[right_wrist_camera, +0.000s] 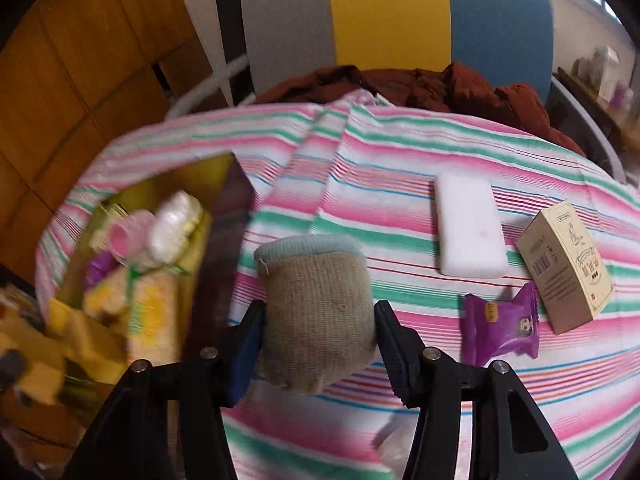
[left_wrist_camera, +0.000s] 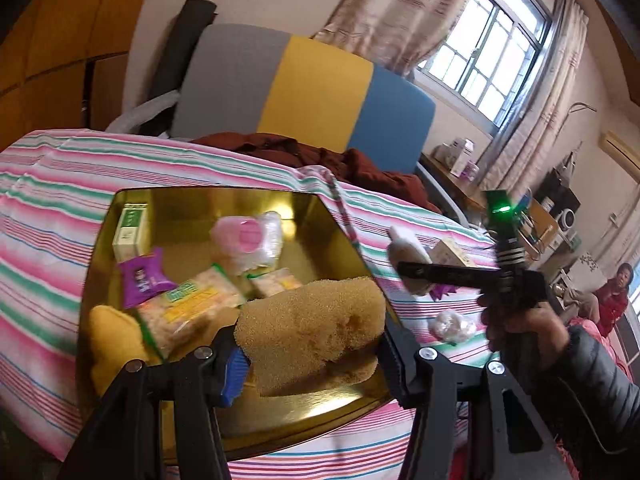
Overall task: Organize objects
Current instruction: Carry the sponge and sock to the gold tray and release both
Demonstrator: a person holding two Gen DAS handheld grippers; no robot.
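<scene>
The gold tin [left_wrist_camera: 132,196] sits on the striped cloth [left_wrist_camera: 48,184] and serves as the landmark here. The left gripper [left_wrist_camera: 310,354] hangs over the tin's near right corner with its jaws closed against a yellow sponge [left_wrist_camera: 308,332], which fills the gap between them and is held above the tin floor. Inside the tin, toward its far left corner, stands a green and white box [left_wrist_camera: 129,232]; just nearer lies a purple sachet [left_wrist_camera: 142,278], and beside that two packets of rice crackers [left_wrist_camera: 192,312]. A pink and white plastic item [left_wrist_camera: 248,240] rests near the tin's far wall, and a yellow soft piece [left_wrist_camera: 110,340] lies at its near left side. To the right of the tin, above the cloth, the right gripper [right_wrist_camera: 320,340] grips a rolled beige sock [right_wrist_camera: 316,316] with a pale blue cuff, its jaws pressed to both sides of the roll. Farther right of the tin, on the cloth, lie a white block [right_wrist_camera: 468,228], a tan carton [right_wrist_camera: 568,268] and a second purple sachet [right_wrist_camera: 502,328], the sachet just beside the carton. Behind the tin, a dark red garment [left_wrist_camera: 320,156] is heaped before a grey, yellow and blue chair back [left_wrist_camera: 316,88].
</scene>
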